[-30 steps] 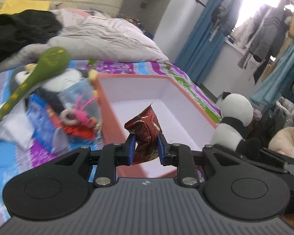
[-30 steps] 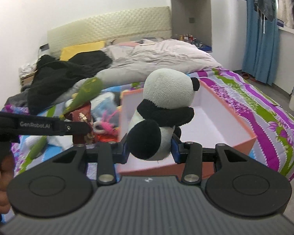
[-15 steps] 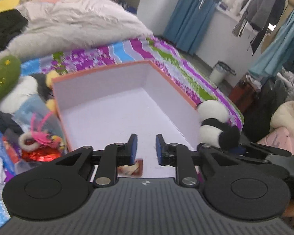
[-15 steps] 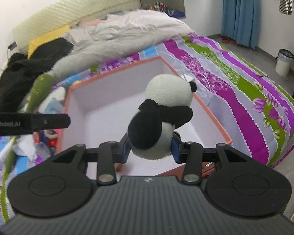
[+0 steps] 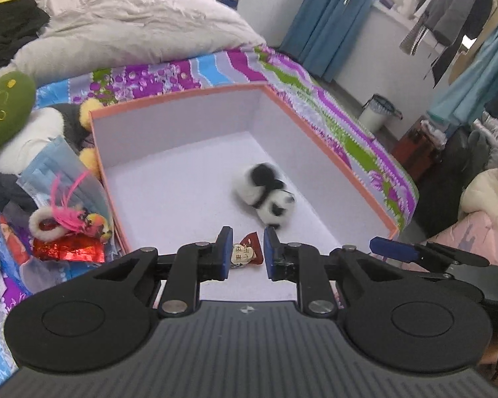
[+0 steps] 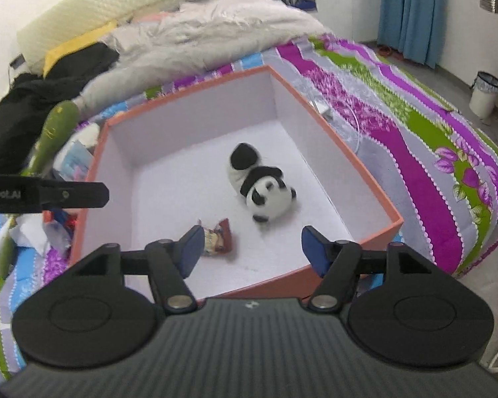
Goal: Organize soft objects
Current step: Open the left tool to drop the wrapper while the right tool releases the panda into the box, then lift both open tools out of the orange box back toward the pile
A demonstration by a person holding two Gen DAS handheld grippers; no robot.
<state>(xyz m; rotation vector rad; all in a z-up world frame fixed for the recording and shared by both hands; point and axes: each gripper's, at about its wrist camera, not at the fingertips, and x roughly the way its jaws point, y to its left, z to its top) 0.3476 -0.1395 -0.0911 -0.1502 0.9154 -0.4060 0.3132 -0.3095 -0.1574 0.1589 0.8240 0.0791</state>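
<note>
While our left gripper (image 5: 248, 253) and right gripper (image 6: 252, 247) hang empty, jaws parted, over the box (image 5: 328, 152), remaining toys (image 5: 66, 222) lie leftward, nearer the left.

Right gripper (image 6: 251, 244) hangs over near edge of orange box (image 6: 365, 169), jaws spread wide, nothing between them. Panda plush (image 6: 264, 185) lies on its side on white box floor. Red snack packet (image 6: 217, 237) lies near it, closer to gripper's left finger. Box sits on striped bedspread (image 6: 415, 139).
</note>
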